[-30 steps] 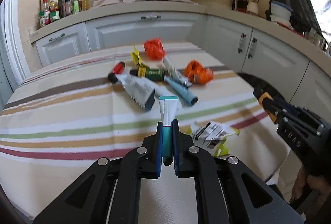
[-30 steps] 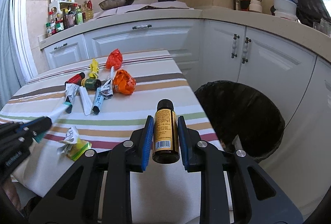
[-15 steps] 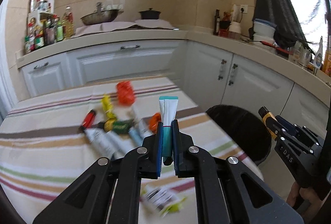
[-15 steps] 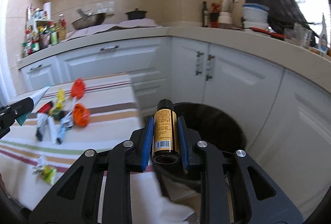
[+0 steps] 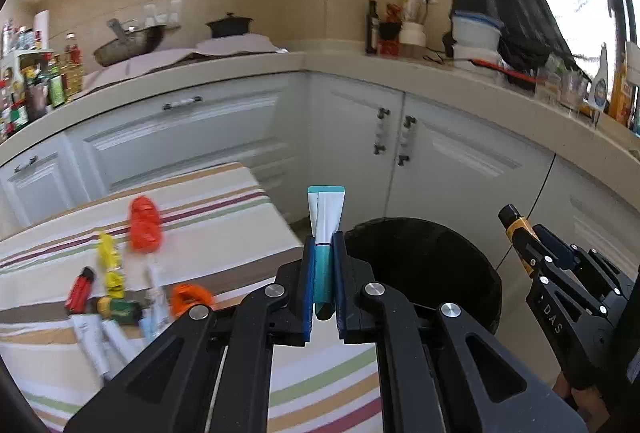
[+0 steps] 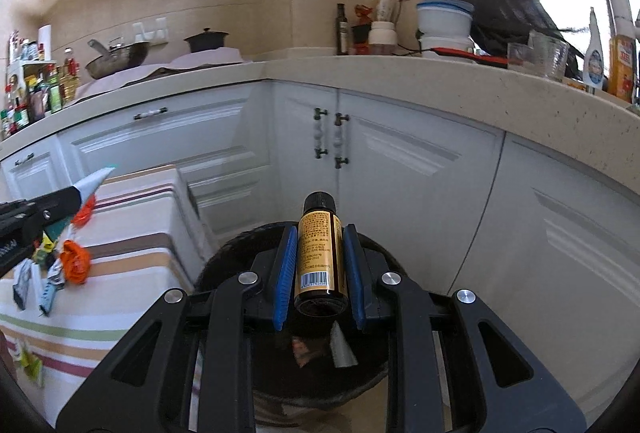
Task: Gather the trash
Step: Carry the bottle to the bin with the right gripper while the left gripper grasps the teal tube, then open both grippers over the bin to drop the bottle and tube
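My left gripper (image 5: 322,275) is shut on a white and teal tube (image 5: 325,229), held over the table's right end near the black bin (image 5: 424,265). My right gripper (image 6: 318,267) is shut on a small brown bottle with a yellow label (image 6: 319,253), held right above the bin (image 6: 224,265), which holds a few scraps. The right gripper also shows at the right of the left wrist view (image 5: 520,233). More trash lies on the striped table: a red wrapper (image 5: 145,223), an orange wrapper (image 5: 188,297), a yellow wrapper (image 5: 109,259), tubes (image 5: 96,341).
The striped tablecloth table (image 5: 224,201) ends just left of the bin. White cabinets (image 6: 400,161) stand close behind the bin. The counter (image 6: 360,73) carries pots, bottles and bowls.
Both grippers have swung right from the table toward the bin, each holding its item. The right gripper has come over the bin's opening.
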A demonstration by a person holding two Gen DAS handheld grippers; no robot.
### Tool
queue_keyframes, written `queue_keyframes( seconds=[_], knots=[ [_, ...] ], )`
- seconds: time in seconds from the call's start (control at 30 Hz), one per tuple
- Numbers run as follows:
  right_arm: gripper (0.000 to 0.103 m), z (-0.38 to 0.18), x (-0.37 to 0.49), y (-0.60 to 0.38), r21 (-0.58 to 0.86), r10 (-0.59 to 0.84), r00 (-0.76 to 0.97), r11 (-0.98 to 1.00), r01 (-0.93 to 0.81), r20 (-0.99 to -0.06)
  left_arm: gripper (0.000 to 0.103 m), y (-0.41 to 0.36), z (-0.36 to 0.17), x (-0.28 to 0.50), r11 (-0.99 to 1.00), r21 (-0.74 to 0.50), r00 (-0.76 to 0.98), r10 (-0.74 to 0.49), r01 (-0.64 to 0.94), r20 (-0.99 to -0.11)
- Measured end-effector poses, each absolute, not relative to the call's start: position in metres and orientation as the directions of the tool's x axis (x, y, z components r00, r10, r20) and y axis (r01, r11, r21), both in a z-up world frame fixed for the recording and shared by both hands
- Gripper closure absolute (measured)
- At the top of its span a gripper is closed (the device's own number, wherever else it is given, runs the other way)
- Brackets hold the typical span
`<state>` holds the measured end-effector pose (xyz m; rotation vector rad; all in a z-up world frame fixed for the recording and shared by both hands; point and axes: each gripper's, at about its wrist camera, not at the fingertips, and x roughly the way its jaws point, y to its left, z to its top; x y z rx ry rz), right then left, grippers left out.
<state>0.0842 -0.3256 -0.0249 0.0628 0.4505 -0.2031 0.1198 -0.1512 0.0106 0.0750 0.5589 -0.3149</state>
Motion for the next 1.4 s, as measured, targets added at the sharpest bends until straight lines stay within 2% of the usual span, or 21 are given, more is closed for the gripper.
queue_keyframes(
  seconds=[0.4,0.5,0.53,0.6,0.63,0.8,1.07,1.13,1.4],
  knots=[
    [0.08,-0.056,0.117,-0.362,0.058,-0.185,0.85,0.968,0.245,-0.494,0.093,-0.214,-0.022,0.157,0.918,0.033,0.709,-0.283,0.396,-0.645],
    [0.079,-0.066,0.128,-0.369,0.074,-0.168,0.84,0.968,0.239,-0.517,0.085,-0.22,-0.029,0.167,0.92,0.029,0.694,-0.273,0.39,-0.666],
    [0.077,-0.068,0.131,-0.37,0.073,-0.173,0.838,0.967,0.245,-0.518,0.076,-0.221,-0.031,0.17,0.923,0.028,0.689,-0.267,0.385,-0.674],
    [0.069,-0.072,0.136,-0.373,0.073,-0.173,0.832,0.966,0.247,-0.527,0.066,-0.22,-0.034,0.172,0.927,0.028,0.687,-0.256,0.374,-0.68],
    [0.065,-0.072,0.137,-0.374,0.076,-0.174,0.832,0.965,0.251,-0.527,0.066,-0.22,-0.034,0.172,0.929,0.031,0.69,-0.252,0.37,-0.679],
    [0.064,-0.068,0.135,-0.373,0.078,-0.183,0.837,0.963,0.259,-0.516,0.064,-0.213,-0.028,0.171,0.943,0.046,0.716,-0.218,0.33,-0.663],
    [0.062,-0.048,0.117,-0.356,0.075,-0.172,0.85,0.968,0.24,-0.498,0.052,-0.179,0.001,0.154,0.964,0.041,0.779,-0.188,0.264,-0.598],
    [0.057,-0.041,0.11,-0.347,0.08,-0.16,0.857,0.971,0.227,-0.49,0.049,-0.166,0.008,0.146,0.969,0.041,0.794,-0.177,0.245,-0.582],
    [0.056,-0.028,0.081,-0.295,0.083,-0.075,0.877,0.988,0.129,-0.475,0.046,-0.097,0.023,0.112,0.99,0.037,0.826,-0.093,0.136,-0.556]
  ],
)
